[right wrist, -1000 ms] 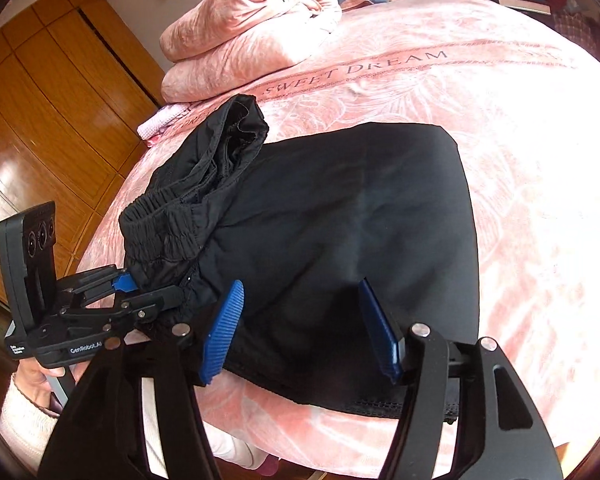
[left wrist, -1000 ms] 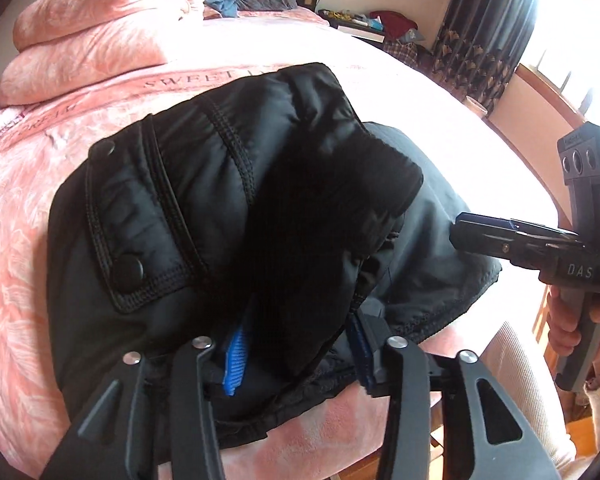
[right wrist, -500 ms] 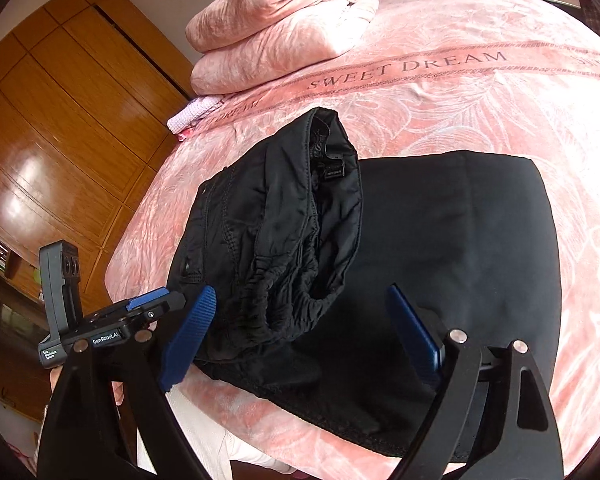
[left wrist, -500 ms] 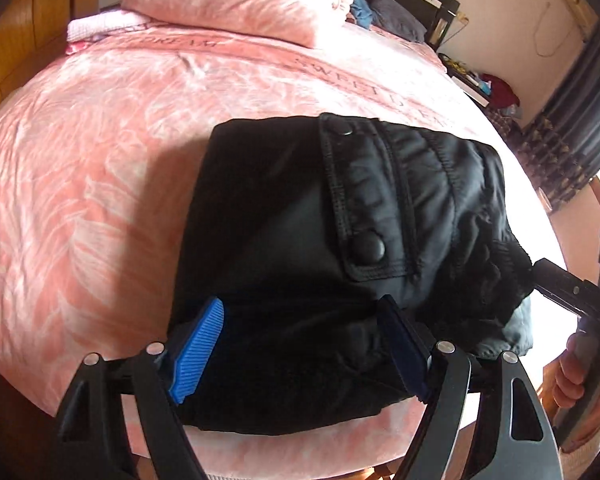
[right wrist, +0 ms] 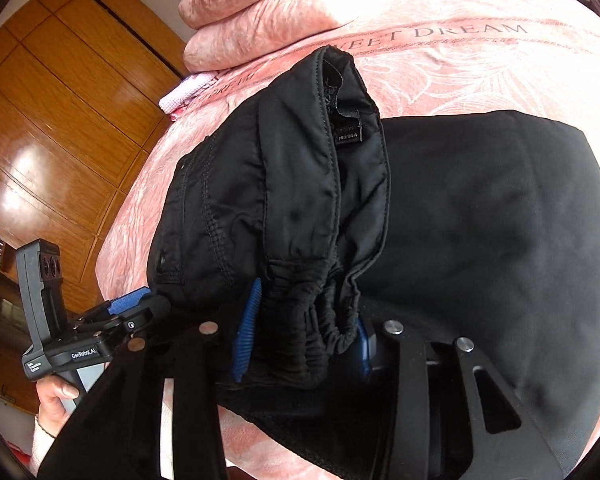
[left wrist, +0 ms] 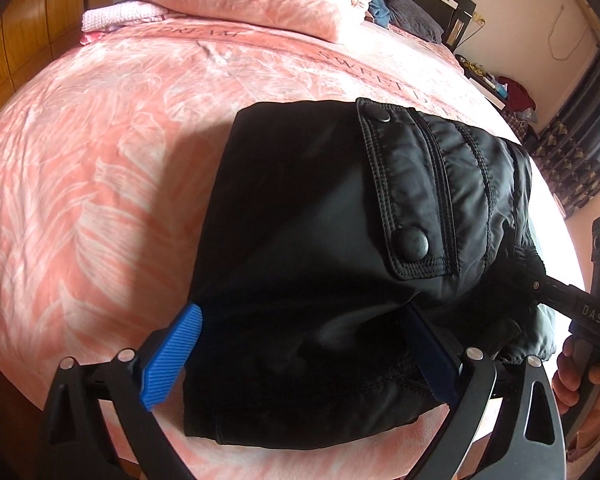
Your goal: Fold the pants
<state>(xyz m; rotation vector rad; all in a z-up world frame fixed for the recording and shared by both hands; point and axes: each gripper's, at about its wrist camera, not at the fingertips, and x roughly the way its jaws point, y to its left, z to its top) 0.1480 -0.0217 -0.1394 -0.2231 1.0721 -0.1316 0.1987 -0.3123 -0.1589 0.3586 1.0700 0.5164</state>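
Clamped around the gathered elastic waistband, my right gripper (right wrist: 300,340) lifts the near end of the black padded nylon pants (right wrist: 480,248) so it can fold over; they lie on the pink leaf-patterned bedspread (left wrist: 80,200). My left gripper (left wrist: 300,356) gapes wide, straddling their near edge without pinching, steadying the lower layer.

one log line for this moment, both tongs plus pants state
left tongs: open over pants near edge | right tongs: shut on elastic waistband | pants: partly folded on pink bed
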